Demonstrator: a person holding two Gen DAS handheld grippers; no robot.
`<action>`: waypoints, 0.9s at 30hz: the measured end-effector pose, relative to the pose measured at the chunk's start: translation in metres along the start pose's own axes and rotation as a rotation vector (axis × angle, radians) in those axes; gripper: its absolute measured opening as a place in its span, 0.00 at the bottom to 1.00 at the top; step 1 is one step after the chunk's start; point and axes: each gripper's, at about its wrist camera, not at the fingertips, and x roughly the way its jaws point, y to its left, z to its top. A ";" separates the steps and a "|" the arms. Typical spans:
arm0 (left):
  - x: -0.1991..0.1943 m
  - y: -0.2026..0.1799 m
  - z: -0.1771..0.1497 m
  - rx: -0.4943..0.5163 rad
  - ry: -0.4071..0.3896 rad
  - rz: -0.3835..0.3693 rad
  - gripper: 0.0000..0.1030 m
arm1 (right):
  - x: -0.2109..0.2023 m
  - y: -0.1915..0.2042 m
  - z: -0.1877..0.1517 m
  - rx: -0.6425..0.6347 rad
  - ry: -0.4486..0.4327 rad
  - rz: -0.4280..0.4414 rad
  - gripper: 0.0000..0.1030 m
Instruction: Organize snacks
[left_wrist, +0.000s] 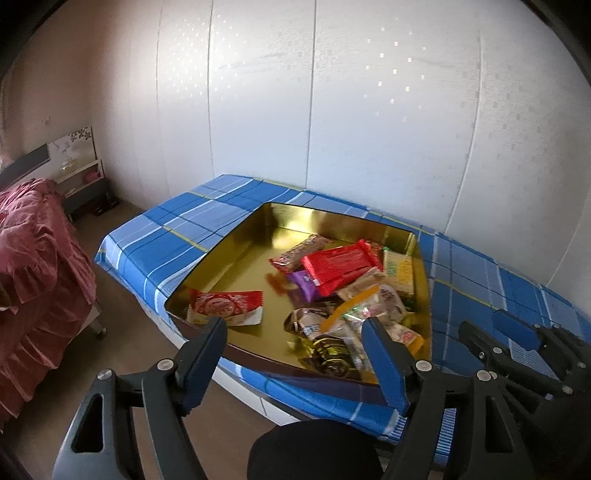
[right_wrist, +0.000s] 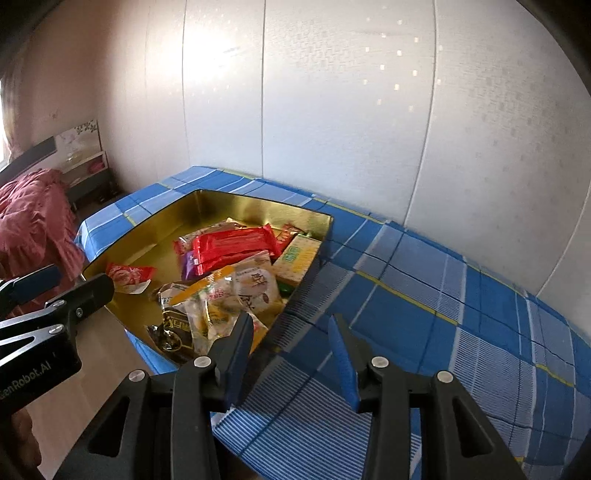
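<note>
A gold-lined box (left_wrist: 236, 254) (right_wrist: 162, 225) sits on a table with a blue plaid cloth (left_wrist: 192, 225) (right_wrist: 424, 295). Several wrapped snacks are heaped at its right end, with a big red packet (left_wrist: 340, 266) (right_wrist: 232, 247) on top. One red-and-white packet (left_wrist: 225, 304) (right_wrist: 129, 275) lies apart at the box's near left corner. My left gripper (left_wrist: 295, 325) is open and empty, above the box's near edge. My right gripper (right_wrist: 291, 321) is open and empty, over the cloth just right of the box. It also shows in the left wrist view (left_wrist: 517, 332).
A white panelled wall (left_wrist: 332, 110) stands behind the table. A bed with a red ruffled cover (left_wrist: 33, 251) (right_wrist: 29, 218) and a low shelf (left_wrist: 85, 184) are to the left, across a strip of wooden floor. A dark round object (left_wrist: 314, 450) is below the left gripper.
</note>
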 end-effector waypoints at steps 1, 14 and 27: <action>-0.001 -0.002 0.000 0.005 -0.002 -0.003 0.74 | -0.001 -0.001 -0.001 0.000 -0.003 -0.003 0.42; -0.007 -0.005 0.000 0.019 -0.012 0.002 0.75 | -0.006 -0.002 -0.004 0.009 -0.015 0.002 0.43; -0.008 -0.004 0.001 0.020 -0.013 0.004 0.76 | -0.007 -0.001 -0.003 0.011 -0.018 0.006 0.43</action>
